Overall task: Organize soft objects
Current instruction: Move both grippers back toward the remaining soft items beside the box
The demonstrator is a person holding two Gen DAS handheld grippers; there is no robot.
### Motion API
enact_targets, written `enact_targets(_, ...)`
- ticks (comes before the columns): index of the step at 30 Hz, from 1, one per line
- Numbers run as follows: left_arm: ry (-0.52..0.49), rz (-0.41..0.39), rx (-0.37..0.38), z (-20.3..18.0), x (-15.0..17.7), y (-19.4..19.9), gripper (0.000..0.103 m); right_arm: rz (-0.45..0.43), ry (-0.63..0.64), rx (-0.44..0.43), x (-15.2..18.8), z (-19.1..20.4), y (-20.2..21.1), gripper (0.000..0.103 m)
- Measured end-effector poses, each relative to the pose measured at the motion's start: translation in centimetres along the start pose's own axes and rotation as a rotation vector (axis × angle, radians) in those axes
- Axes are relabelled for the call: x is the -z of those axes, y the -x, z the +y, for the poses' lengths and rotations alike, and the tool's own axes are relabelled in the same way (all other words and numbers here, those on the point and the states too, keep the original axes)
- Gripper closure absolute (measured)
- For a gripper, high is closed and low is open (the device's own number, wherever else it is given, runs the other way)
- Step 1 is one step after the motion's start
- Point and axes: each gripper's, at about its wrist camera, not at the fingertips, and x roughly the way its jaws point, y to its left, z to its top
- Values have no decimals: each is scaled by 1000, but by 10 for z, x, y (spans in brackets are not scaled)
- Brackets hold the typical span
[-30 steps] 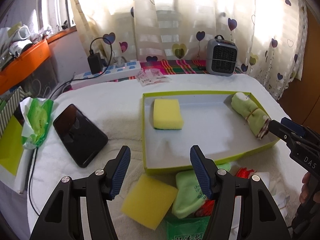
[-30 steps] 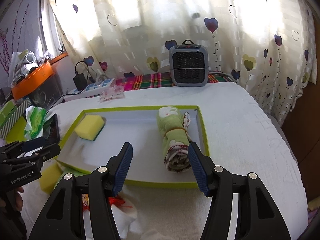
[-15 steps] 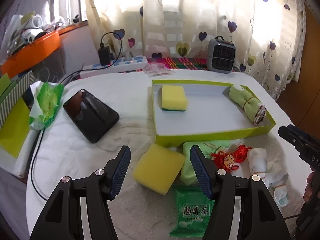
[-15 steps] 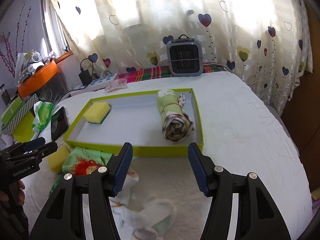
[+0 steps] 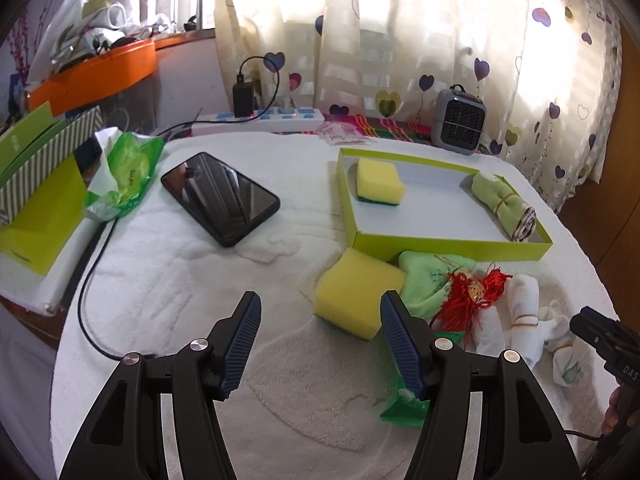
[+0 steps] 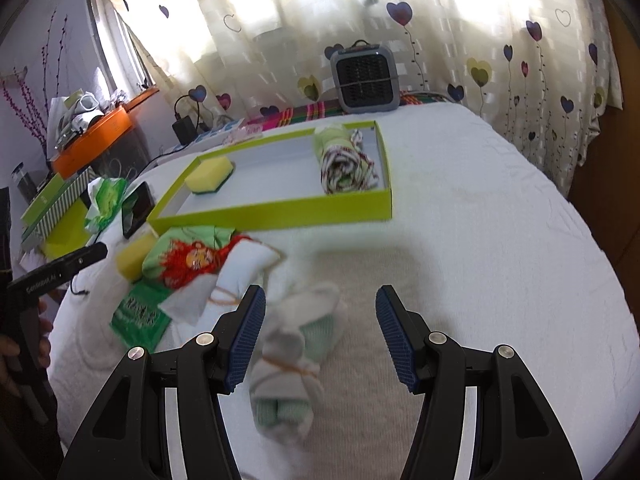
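Between my right gripper (image 6: 319, 334) fingers, toward the left pad, lies a rolled sock bundle (image 6: 294, 354), white and mint, banded; the pads are spread wide and I can't tell whether the left one touches it. Ahead-left of that gripper sits a white sock roll (image 6: 224, 280), a green packet (image 6: 140, 316), then a green cloth with a red tassel doll (image 6: 192, 258) on top and a loose yellow sponge (image 6: 134, 254) at its left. My left gripper (image 5: 320, 344) hangs over bare white bed cover (image 5: 180, 272), fingers spread, nothing between them. Just ahead of its right finger is the same loose yellow sponge (image 5: 358, 294), with the green cloth (image 5: 428, 280), red tassel doll (image 5: 474, 296) and white sock roll (image 5: 520, 320) further right. The right gripper's tip shows at the far right edge of the left view.

Beyond the pile sits the lime box lid (image 6: 280, 212), just touching the cloth and sponge at its near wall. Inside it: a second yellow sponge (image 6: 210, 176) at the left end, a rolled green towel (image 6: 344, 160) along the right wall, well apart. Left of the lid lies a black phone (image 5: 220, 198), then a green tissue pack (image 5: 124, 172). Farthest out: a power strip (image 5: 272, 118) and a small grey heater (image 6: 366, 76) by the curtain.
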Motion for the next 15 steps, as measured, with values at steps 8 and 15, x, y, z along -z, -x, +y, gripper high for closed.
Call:
enact_targets(8, 18, 23, -5, 9, 8, -3, 41, 35, -2, -44, 13, 4, -3, 44)
enact_targets(15, 14, 44, 5, 11, 13, -8, 41, 75, 63, -21, 21, 18, -12, 44)
